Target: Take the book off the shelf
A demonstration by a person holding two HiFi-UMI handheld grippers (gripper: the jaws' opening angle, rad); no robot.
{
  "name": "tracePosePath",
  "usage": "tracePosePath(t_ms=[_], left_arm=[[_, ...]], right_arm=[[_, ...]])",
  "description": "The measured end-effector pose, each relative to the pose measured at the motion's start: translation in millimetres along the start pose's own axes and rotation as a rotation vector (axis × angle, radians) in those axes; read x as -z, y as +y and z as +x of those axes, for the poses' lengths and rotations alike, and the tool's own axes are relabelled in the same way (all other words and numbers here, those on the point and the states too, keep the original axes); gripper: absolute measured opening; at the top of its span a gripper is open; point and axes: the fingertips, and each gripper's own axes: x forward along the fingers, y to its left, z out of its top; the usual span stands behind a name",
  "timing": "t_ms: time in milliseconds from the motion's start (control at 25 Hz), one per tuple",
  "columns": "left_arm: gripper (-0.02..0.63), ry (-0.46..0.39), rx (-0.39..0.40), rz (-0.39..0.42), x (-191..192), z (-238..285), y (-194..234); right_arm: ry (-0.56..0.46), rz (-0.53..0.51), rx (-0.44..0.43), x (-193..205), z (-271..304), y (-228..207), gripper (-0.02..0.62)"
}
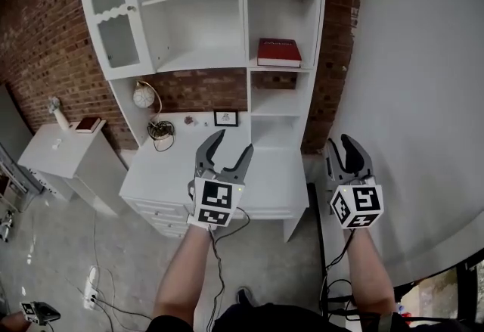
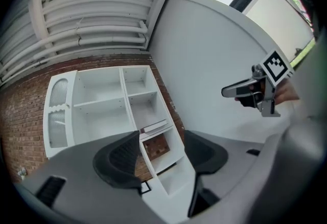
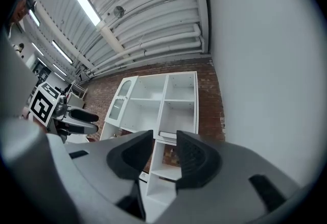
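A red book (image 1: 278, 52) lies flat on a shelf in the right column of the white shelf unit (image 1: 242, 20). Both grippers hang well short of it, in front of the desk. My left gripper (image 1: 233, 143) is open, its jaws spread with nothing between them. My right gripper (image 1: 342, 143) stands further right beside the white wall, also open and empty. In the left gripper view the book (image 2: 155, 127) shows far off between the left gripper's (image 2: 161, 149) jaws, with the right gripper (image 2: 245, 90) off to the right. In the right gripper view the book (image 3: 167, 135) sits just above the gap of the right gripper (image 3: 164, 141).
Below the shelves is a white desk (image 1: 174, 172) with a small picture frame (image 1: 225, 118), a round lamp (image 1: 144, 96) and cables. The shelf's glass door (image 1: 113, 17) stands open at left. A low white cabinet (image 1: 68, 156) carries another book (image 1: 88, 124). A curved white wall (image 1: 416, 96) rises at right.
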Motion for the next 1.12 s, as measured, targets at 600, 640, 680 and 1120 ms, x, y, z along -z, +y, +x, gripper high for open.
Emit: tracePosePath(t_ms=[600,640,680,1120], left_arm=[[0.256,-0.034,0.091,-0.027,52.1,81.6,71.1],[0.256,-0.042,0.091,-0.020,49.2,88.4,75.1],[0.256,-0.052,0.090,-0.010,46.6,95.5,77.9],[0.256,0.027,0.073,0.228,60.3,174.0,75.3]], right_arm=[[0.125,0.030,0.073,42.4,88.3,17.9,0.133],[0.123,0.028,0.076,41.0,94.0,15.7,0.133],[0.120,0.025,0.076,41.1,99.3,13.5,0.132],[0.115,0.101,0.019,91.1,165.5,-17.6,0.124]])
